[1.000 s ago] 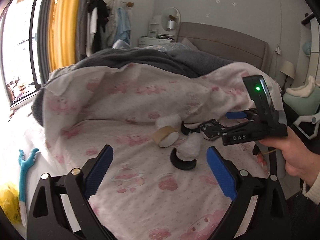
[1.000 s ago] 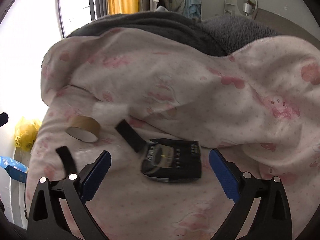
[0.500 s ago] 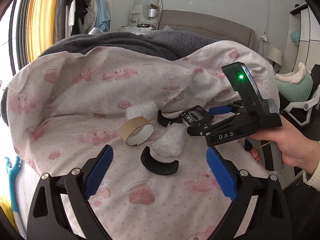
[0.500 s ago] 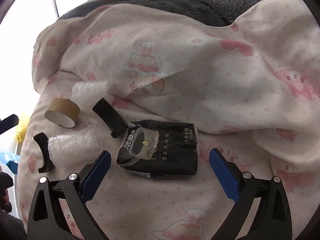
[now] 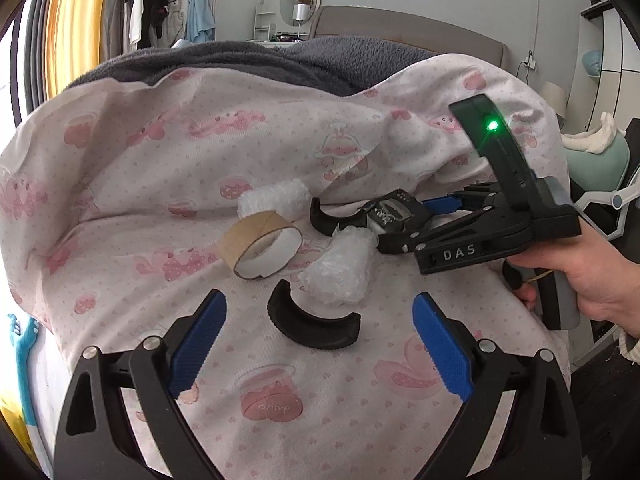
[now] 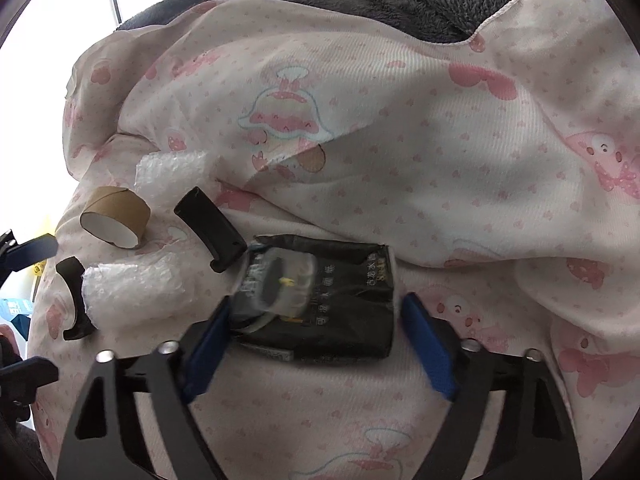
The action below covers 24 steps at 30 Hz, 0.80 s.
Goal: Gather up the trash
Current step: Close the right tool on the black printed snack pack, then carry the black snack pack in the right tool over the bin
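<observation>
1. Our right gripper [image 6: 316,344] has its blue-padded fingers [image 6: 208,356] spread about as wide as the black packet [image 6: 340,312] between them. The left pad looks to touch the packet's crumpled left edge; the right pad sits just beside its right edge, and we cannot tell whether it touches.
2. Our left gripper [image 5: 320,344] hovers with its fingers [image 5: 200,340] wide apart and holding nothing. A black curved piece [image 5: 308,320] lies on the sheet between and just ahead of the pads, apart from both.
3. The black packet lies flat on the pink-patterned bed sheet [image 6: 440,152]. It is a dark, creased foil pouch with small pale print and a clear, shiny wrinkled film over its left part.
4. Other trash lies on the same sheet: a brown cardboard tape core [image 5: 262,246] on its side, a bubble-wrap wad [image 5: 340,272] just right of it, a second bubble-wrap wad [image 5: 276,200] behind the core, and another black curved piece [image 5: 332,222] beside the packet.
5. From the left wrist view the right gripper's body hides most of the packet. The print on it is too small to read, and the right gripper's pads are motion-blurred.
6. A grey blanket [image 5: 248,60] is heaped behind the sheet.
</observation>
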### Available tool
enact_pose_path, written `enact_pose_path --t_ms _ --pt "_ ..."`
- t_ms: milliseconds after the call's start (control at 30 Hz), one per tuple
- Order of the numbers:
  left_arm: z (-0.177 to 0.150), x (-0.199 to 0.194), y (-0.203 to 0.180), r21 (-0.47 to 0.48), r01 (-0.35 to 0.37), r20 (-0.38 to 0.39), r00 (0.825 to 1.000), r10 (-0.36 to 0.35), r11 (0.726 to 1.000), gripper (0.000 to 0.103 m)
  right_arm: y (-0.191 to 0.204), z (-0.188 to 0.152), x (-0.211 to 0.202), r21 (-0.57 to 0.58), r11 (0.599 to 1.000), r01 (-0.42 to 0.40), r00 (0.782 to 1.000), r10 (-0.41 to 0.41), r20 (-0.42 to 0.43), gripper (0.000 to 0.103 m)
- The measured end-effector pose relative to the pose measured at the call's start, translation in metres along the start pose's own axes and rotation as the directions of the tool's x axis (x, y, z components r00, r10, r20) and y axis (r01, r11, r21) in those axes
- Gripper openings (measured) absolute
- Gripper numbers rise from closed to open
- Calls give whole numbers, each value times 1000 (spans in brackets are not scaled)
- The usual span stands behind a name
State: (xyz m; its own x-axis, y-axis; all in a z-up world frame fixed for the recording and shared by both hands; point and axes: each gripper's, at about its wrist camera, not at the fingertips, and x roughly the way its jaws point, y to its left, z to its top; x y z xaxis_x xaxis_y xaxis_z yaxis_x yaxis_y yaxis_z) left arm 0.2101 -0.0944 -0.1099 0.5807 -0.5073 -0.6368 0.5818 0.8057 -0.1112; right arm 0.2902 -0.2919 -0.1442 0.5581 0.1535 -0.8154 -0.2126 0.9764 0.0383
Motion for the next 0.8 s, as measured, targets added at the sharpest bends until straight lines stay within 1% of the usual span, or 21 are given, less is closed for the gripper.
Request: enact_pose_path --t_ms 100,300,367,600,700,767,800 --pt "-1 4 -1 4 -2 -7 1000 3 1000 95 0 0 -4 -7 1000 -9 1000 9 8 73" --pt "-2 6 2 -6 -4 -7 1000 4 1000 93 -9 -1 -17 11 999 -46 999 46 20 73" --pt "-2 7 4 -10 -4 -9 1000 4 1000 86 -11 -2 -24 5 999 -41 999 41 30 73" --pt "-3 13 6 -13 -6 -29 1000 5 1000 71 -21 -6 -49 21 999 -33 998 32 63 73" --pt "-4 17 4 -8 -7 -41 999 6 1000 61 -21 -6 -53 20 999 -37 997 35 71 73" --pt "-4 17 5 -9 -9 -47 999 9 1000 52 -22 -5 -57 18 999 -45 996 43 76 73" --pt "-3 17 5 -10 -8 -46 999 7 1000 52 -18 -2 -56 17 999 -47 996 46 78 73"
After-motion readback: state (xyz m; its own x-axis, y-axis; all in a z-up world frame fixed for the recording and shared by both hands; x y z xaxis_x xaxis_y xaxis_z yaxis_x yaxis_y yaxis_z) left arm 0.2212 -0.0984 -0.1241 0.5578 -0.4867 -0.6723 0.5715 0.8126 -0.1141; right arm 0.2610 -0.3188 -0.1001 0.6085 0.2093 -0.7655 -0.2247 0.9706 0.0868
